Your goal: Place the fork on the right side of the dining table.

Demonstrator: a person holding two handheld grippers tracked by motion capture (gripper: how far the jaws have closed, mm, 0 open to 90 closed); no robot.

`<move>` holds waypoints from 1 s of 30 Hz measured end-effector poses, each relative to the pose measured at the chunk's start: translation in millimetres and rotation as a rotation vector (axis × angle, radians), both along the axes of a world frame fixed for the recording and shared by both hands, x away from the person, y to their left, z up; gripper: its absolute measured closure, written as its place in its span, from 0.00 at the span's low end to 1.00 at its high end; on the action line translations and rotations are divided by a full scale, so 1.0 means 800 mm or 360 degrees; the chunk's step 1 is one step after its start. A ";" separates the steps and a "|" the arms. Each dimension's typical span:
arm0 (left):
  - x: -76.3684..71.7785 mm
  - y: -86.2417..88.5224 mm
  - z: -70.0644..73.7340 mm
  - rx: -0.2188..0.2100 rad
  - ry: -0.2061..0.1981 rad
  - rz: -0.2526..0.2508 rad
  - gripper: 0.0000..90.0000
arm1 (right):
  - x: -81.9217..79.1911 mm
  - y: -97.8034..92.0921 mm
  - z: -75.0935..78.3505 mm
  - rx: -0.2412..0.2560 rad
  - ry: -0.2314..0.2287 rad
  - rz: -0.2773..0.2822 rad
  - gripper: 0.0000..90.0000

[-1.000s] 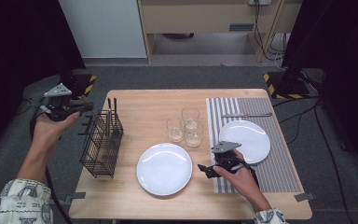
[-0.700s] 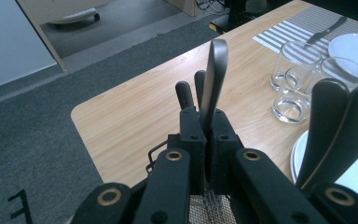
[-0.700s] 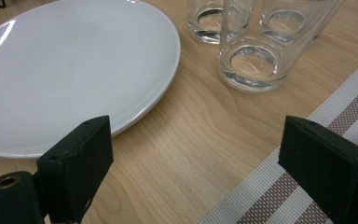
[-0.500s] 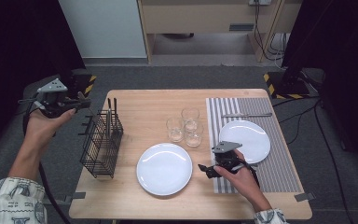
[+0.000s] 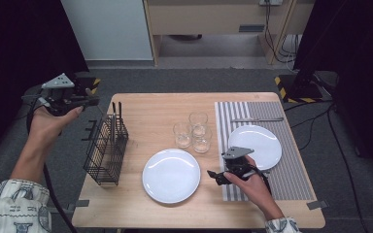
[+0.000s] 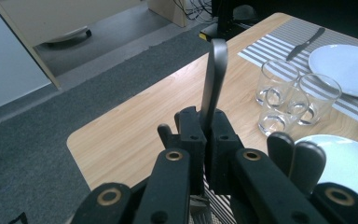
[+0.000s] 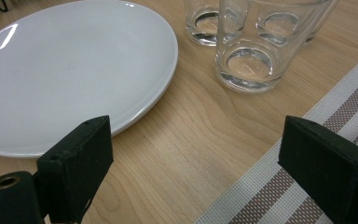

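Note:
My left gripper [image 5: 88, 100] is held in the air off the table's left edge, just beyond the far end of a black wire cutlery rack [image 5: 104, 150]. In the left gripper view this gripper [image 6: 205, 128] is shut on a grey metal cutlery handle [image 6: 214, 79] that sticks up from its jaws. My right gripper [image 5: 214, 175] rests low over the table, open, with only bare wood in the gap [image 7: 196, 154]. It lies between a white plate [image 5: 171, 174] [image 7: 65, 70] and a striped placemat [image 5: 291, 174].
Three empty glasses [image 5: 193, 132] [image 7: 249, 46] stand mid-table. A second white plate [image 5: 257, 143] and a knife [image 5: 256, 119] lie on the placemat. Two dark cutlery handles [image 5: 115, 116] rise from the rack. Bare wood [image 5: 150, 107] lies behind the glasses.
My left hand has risen and drawn a little back and left from the rack, its gripper still shut. The right hand and gripper have stayed in place.

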State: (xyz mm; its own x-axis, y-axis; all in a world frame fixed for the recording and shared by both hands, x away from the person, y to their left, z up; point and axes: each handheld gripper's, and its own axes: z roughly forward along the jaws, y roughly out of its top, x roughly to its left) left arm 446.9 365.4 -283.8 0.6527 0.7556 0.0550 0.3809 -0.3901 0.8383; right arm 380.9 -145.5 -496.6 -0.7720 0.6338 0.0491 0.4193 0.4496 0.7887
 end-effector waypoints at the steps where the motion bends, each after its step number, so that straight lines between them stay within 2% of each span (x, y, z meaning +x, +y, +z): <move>1: 0.000 -0.002 0.002 0.0001 -0.0002 -0.0004 0.97 | 0.000 0.000 0.000 0.0001 0.0001 0.0001 0.11; 9: 0.001 -0.015 0.013 -0.0006 -0.0043 -0.0034 0.97 | 0.000 0.000 0.000 0.0000 0.0003 0.0005 0.11; 17: 0.006 -0.029 0.014 -0.0009 -0.0049 -0.0055 0.97 | -0.001 -0.002 0.002 0.0013 0.0006 0.0000 0.11; 30: 0.009 -0.067 0.014 0.0041 -0.0054 -0.0136 0.97 | -0.001 -0.003 0.001 0.0014 0.0009 0.0001 0.12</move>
